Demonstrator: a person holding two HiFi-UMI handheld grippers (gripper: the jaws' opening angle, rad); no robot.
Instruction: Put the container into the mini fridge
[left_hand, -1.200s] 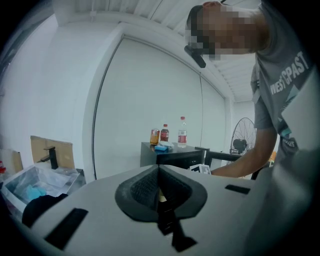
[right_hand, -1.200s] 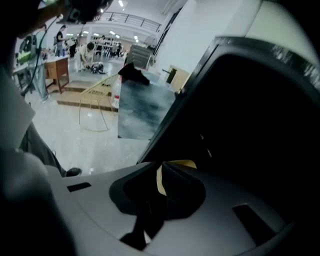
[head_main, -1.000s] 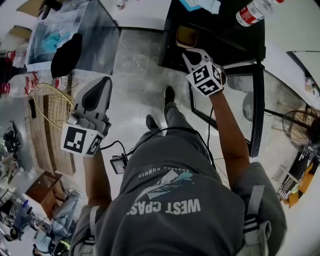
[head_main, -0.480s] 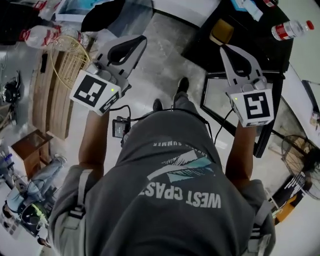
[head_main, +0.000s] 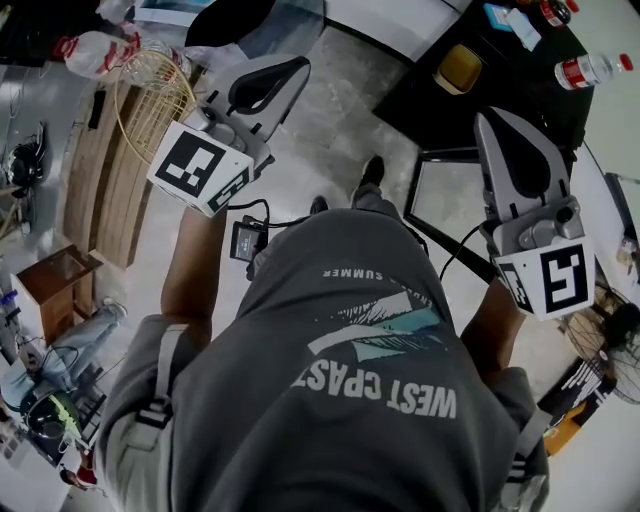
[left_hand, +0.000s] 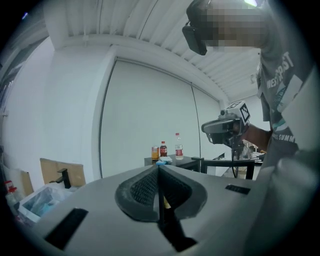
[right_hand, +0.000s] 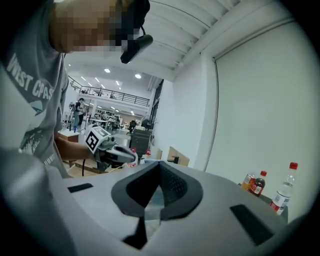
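- Left tongs (head_main: 292, 72): closed, empty, held over the floor (head_main: 330, 140).
- Right tongs (head_main: 492, 128): closed, empty, held above the open glass door (head_main: 440, 205).
- Container (head_main: 460, 68): yellow, seen in the dark opening of the black fridge (head_main: 415, 100), beyond the door, well apart from both tongs.
- Fridge top: water bottle (head_main: 590, 70), blue item (head_main: 520, 30).
- Floor, left side: wooden boards (head_main: 100, 190).
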